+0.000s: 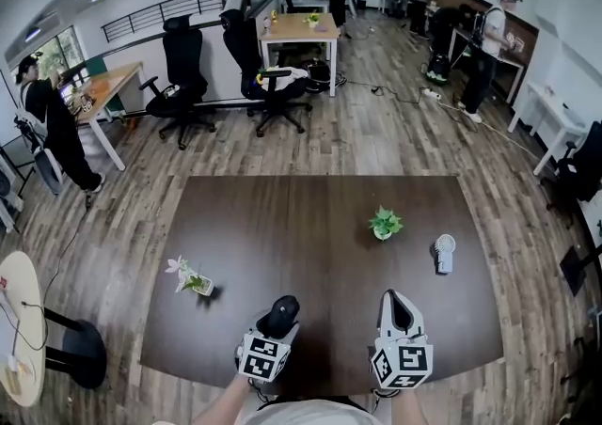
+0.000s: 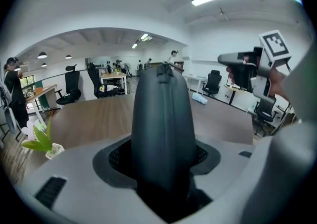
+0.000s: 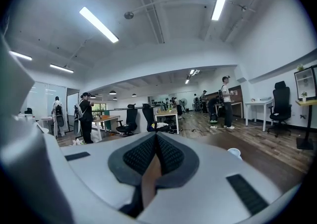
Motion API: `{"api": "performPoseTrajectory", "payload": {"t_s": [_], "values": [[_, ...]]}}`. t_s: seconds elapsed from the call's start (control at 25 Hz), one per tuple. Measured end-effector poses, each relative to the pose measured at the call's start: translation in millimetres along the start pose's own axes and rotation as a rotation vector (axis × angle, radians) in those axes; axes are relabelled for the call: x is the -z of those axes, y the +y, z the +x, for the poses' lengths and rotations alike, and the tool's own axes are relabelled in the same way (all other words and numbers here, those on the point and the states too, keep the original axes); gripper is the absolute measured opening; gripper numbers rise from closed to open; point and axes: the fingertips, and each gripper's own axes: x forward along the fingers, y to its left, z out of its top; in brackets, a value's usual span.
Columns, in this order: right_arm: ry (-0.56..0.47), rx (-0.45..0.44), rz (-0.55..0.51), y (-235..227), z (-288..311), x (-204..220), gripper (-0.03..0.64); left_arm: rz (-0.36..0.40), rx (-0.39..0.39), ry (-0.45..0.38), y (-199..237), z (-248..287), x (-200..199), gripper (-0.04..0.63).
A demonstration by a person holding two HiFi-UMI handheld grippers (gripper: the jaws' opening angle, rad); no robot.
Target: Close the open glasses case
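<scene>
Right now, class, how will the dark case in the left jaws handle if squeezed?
The case looks rounded and undented in the left gripper's jaws, so probably stiff. Its smooth curved shell may slip. On end, it would likely tip.

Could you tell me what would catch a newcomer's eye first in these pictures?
The black glasses case clamped in the left gripper stands out, at the near edge of the dark table. Beside it the right gripper is shut and empty; a small green plant and a white fan sit beyond it.
</scene>
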Motion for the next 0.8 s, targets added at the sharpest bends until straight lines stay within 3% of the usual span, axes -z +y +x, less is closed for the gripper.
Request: {"api": "performPoseTrajectory", "payload": {"t_s": [0.12, 0.28, 0.44, 0.56, 0.64, 0.8], "values": [[0.013, 0.01, 0.012, -3.3, -3.8, 7.4, 0.002, -0.056, 0.001, 0.141, 0.2, 21.5, 32.0, 0.264], [0.024, 0.018, 0.021, -6.2, -7.9, 14.3, 0.002, -0.192, 0.006, 0.298, 2.9, 43.6, 65.9, 0.264], [0.028, 0.032, 0.031, -12.6, -12.7, 17.1, 0.002, -0.261, 0.018, 0.379, -1.0, 57.7, 88.5, 0.264], [0.031, 0.035, 0.045, -14.3, -15.3, 20.3, 0.002, -0.338, 0.035, 0.394, -3.8, 61.8, 100.5, 0.261], [0.035, 0.028, 0.045, -13.5, -16.7, 22.2, 0.002, -0.338, 0.029, 0.389, -5.2, 61.8, 102.4, 0.264], [0.036, 0.017, 0.039, -10.0, -15.4, 21.4, 0.002, -0.239, -0.001, 0.38, -6.8, 62.6, 102.7, 0.262]]}}
